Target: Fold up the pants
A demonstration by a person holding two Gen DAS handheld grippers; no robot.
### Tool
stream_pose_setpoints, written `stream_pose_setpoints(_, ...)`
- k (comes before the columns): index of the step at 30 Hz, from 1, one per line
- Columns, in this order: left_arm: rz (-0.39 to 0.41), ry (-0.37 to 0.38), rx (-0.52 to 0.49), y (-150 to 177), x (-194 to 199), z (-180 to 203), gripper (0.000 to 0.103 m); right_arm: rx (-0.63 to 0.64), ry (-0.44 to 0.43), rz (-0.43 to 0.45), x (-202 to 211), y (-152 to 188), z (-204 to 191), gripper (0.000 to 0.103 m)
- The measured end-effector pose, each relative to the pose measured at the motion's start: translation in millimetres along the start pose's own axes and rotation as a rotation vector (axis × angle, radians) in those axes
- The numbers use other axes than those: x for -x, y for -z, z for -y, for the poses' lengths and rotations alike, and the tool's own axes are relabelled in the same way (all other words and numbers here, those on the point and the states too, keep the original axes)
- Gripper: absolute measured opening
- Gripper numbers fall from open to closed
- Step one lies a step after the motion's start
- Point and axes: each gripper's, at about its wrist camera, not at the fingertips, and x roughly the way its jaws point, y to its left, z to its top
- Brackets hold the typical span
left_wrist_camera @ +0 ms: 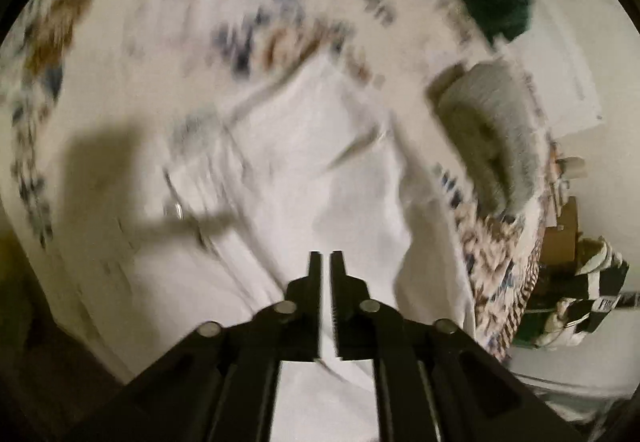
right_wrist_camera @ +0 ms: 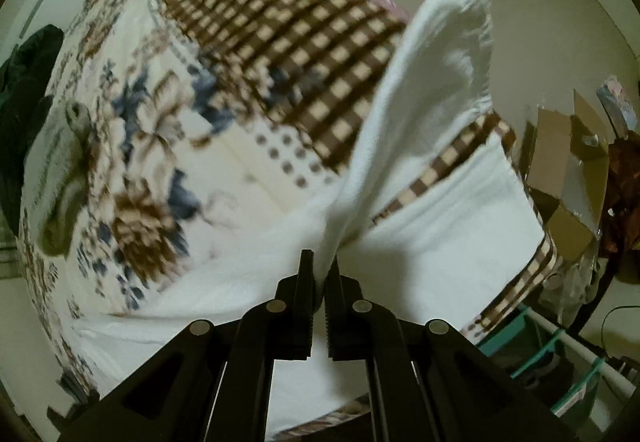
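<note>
On the bed with the cream floral and brown-checked blanket (right_wrist_camera: 256, 162), I have the white fabric pants (right_wrist_camera: 432, 242) partly lifted, so I judge the step in hand to be carrying a gripped edge up and over for a fold. My black two-finger right gripper (right_wrist_camera: 320, 266) points down and pinches a gathered ridge of the white cloth; from that pinch 1 loose end rises in a tall flap whose seamed tip hangs over the checked part of the blanket, while the rest lies flat toward the near right edge of the bed. My black two-finger left gripper (left_wrist_camera: 326, 262) has its fingers nearly pressed together with only a thin slit between them. White cloth shows in that slit lower down and fills the view beneath, so I take it to be nipping a thin layer, though blur keeps me from being sure.

Next I think both grips must travel together across the bed at matched height, keeping the cloth taut between them, then lower it onto the flat part so the edges meet before I let go. The risk I see is the loose flap twisting or folding under itself.

The pants look soft, thin and creased, with seams and stitching visible in the left view. A grey rolled knit garment (right_wrist_camera: 60, 170) lies near the far left edge, apart from the pants.
</note>
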Motion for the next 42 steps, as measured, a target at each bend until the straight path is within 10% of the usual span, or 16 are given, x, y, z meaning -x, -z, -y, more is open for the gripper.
stream_pose_setpoints(4, -0.027, 0.067, 0.009, -11.8, -33.5, 38.0, 0.071, 0.053, 0.03, 0.006, -10.8, -8.0, -9.7, 0.004)
stream_pose_setpoints(9, -0.038, 0.091, 0.045, -45.5, -77.2, 84.6, 0.075, 0.064, 0.023, 0.037, -4.7, -17.9, -23.4, 0.004)
stream_pose_setpoints(14, -0.111, -0.076, 0.027, -70.0, -125.1, 102.4, 0.074, 0.03, 0.003, 0.03, -4.3, -23.0, -21.6, 0.004)
stream_pose_setpoints(16, -0.116, -0.124, -0.002, -75.2, -137.3, 102.9, 0.065, 0.022, 0.0, 0.027, -6.0, -23.1, -20.9, 0.004)
stream_pose_setpoints(17, -0.093, -0.129, -0.023, -75.4, -136.9, 102.3, 0.027, 0.017, 0.0, 0.026, -7.5, -23.1, -20.4, 0.004)
stream_pose_setpoints(20, -0.033, -0.096, -0.108, -65.6, -118.5, 94.1, 0.002, 0.001, 0.003, 0.023, -10.0, -21.9, -18.5, 0.004)
stream_pose_setpoints(24, 0.042, -0.05, -0.228, -41.4, -78.3, 67.0, 0.001, -0.022, -0.007, 0.02, -6.6, -17.0, -12.6, 0.004)
stream_pose_setpoints(35, 0.094, 0.071, -0.075, 47.1, 38.2, -56.0, 0.001, 0.021, 0.007, 0.019, 26.0, 36.8, 30.7, 0.004)
stream_pose_setpoints(42, 0.036, -0.02, 0.062, 109.2, 7.7, -145.8, 0.001, 0.032, 0.096, -0.057, -17.1, 81.3, 88.3, 0.004)
